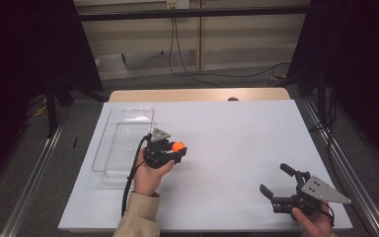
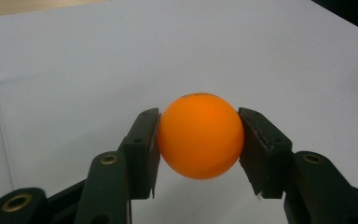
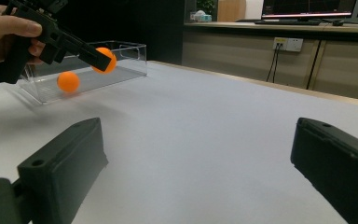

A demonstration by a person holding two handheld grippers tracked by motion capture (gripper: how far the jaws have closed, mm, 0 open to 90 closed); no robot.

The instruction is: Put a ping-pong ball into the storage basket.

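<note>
Far left on the white table (image 1: pixel 227 148) I see a clear plastic tray (image 1: pixel 123 143), long side running away from me. In the right claw cam the tray (image 3: pixel 130 56) sits at upper left with a second orange ball (image 3: pixel 68 81) showing at its near wall; I can't tell whether it's a real ball inside or a reflection.

Just right of the tray: left claw (image 1: pixel 176 149), held by the left hand (image 1: pixel 150 175), pointing toward table centre. It's clamped on an orange ball (image 1: pixel 178 146). Left claw cam confirms: ball (image 2: pixel 200 136) sits between the two pads, both pads touching it at its widest part, left and right. Ball is off the table surface, w/ white table behind and below it. From the right claw cam the same ball (image 3: pixel 106 59) is seen carried by the left claw (image 3: pixel 98 57) in front of the tray's near wall, above the table.

Centre of the table: bare white surface.

Near right corner: right claw (image 1: pixel 276 180), held by the right hand (image 1: pixel 316 222), low over the table, pointing left. Jaws stand wide apart, nothing between them; right claw cam shows open table between the two pads.
</note>
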